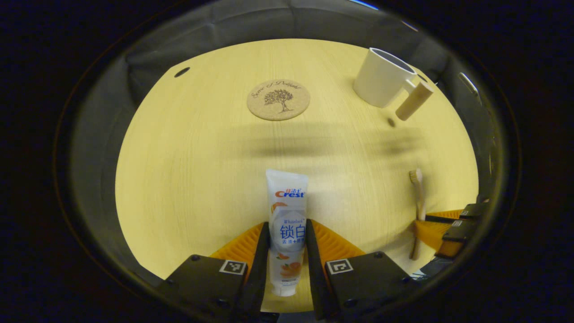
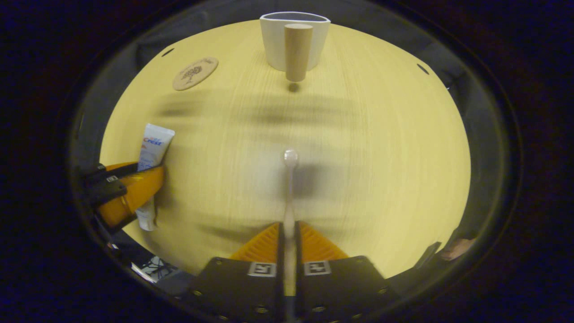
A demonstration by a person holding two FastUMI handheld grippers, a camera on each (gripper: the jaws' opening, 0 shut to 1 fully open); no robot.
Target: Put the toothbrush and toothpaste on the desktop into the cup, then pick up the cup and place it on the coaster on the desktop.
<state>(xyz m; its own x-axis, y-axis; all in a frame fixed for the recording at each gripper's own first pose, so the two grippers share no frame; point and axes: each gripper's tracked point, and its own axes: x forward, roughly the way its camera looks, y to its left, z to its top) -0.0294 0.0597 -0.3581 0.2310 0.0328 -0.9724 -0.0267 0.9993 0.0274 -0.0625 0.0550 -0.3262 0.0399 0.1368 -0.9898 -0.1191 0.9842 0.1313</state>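
Note:
A white toothpaste tube [image 1: 287, 224] lies lengthwise between the fingers of my left gripper [image 1: 287, 237], which is shut on it just above the wooden desktop [image 1: 202, 157]. My right gripper [image 2: 289, 233] is shut on the handle of a pale toothbrush [image 2: 290, 188], whose head points away toward the cup. In the left gripper view the toothbrush [image 1: 419, 211] and the right gripper [image 1: 441, 231] appear at the right edge. The white cup [image 2: 293, 40] with its wooden handle stands at the far side of the desk. A round cork coaster [image 1: 278, 99] with a tree print lies far centre.
The round desktop ends in a dark cloth surround on all sides. Small dark holes [image 1: 181, 72] mark the table near its far edges. In the right gripper view the toothpaste [image 2: 152, 152] and left gripper [image 2: 125, 188] sit at the left edge.

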